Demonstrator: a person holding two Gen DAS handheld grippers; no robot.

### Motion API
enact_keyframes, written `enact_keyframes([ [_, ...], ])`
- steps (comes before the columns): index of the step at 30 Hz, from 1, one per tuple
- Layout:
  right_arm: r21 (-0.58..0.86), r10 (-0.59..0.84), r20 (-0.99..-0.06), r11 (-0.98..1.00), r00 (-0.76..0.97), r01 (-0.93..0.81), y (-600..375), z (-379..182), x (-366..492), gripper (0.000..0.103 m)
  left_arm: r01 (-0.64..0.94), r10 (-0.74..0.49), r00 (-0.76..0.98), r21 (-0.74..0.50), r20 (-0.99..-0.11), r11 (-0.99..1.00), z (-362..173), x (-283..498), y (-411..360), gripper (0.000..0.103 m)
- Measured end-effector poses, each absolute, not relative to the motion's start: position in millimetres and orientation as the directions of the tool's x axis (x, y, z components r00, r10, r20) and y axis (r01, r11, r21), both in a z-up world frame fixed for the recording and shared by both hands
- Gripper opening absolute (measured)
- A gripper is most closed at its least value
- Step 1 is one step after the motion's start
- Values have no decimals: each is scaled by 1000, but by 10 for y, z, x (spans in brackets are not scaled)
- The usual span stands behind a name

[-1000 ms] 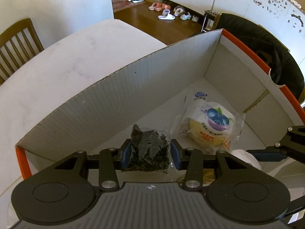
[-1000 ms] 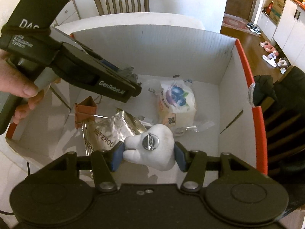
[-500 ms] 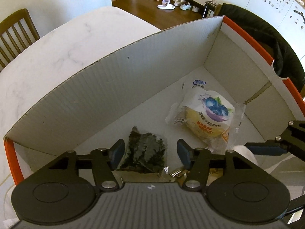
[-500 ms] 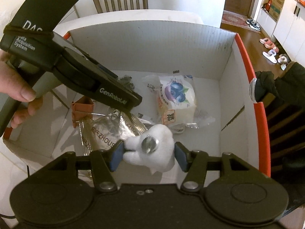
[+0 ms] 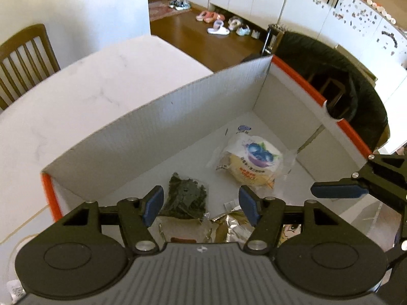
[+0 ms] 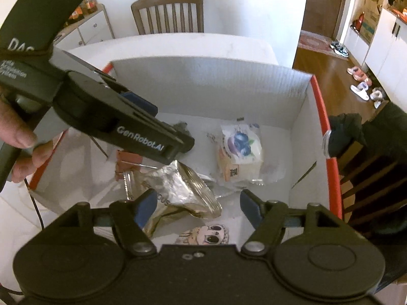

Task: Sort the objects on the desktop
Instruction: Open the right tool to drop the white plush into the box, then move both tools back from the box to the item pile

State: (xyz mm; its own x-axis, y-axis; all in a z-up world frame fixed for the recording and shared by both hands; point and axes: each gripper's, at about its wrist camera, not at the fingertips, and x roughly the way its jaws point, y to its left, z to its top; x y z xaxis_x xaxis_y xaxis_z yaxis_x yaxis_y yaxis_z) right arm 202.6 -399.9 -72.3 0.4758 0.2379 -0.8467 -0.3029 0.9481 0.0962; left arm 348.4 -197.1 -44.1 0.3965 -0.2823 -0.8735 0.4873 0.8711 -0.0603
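Across the white counter [image 5: 84, 106] stands our cardboard box [image 5: 157, 129], already holding the dark leaf packet [image 5: 185, 198] at 6 o'clock of its floor, the blueberry bun [image 5: 254, 160], the foil pouch [image 6: 175, 188] and a cartoon sticker [image 6: 208, 233], while the left gripper [image 5: 201, 203] and right gripper [image 6: 195, 206], jaws just opened and empty, leave any remaining items out of view.

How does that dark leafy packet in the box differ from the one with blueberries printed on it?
The dark leafy packet looks flat and almost black; the blueberry packet is plump, pale, with a colourful label. The leafy one lies nearer the left gripper, the blueberry one farther into the cardboard box. Both are clear-wrapped and lie loose on the box floor.
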Motion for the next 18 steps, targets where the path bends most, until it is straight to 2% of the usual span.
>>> enact_keyframes([
  [18, 90, 257, -785, 948, 563, -306, -3929, -332, 1713, 78, 490, -373, 509, -95, -776, 866, 96, 2890, -1724, 64],
])
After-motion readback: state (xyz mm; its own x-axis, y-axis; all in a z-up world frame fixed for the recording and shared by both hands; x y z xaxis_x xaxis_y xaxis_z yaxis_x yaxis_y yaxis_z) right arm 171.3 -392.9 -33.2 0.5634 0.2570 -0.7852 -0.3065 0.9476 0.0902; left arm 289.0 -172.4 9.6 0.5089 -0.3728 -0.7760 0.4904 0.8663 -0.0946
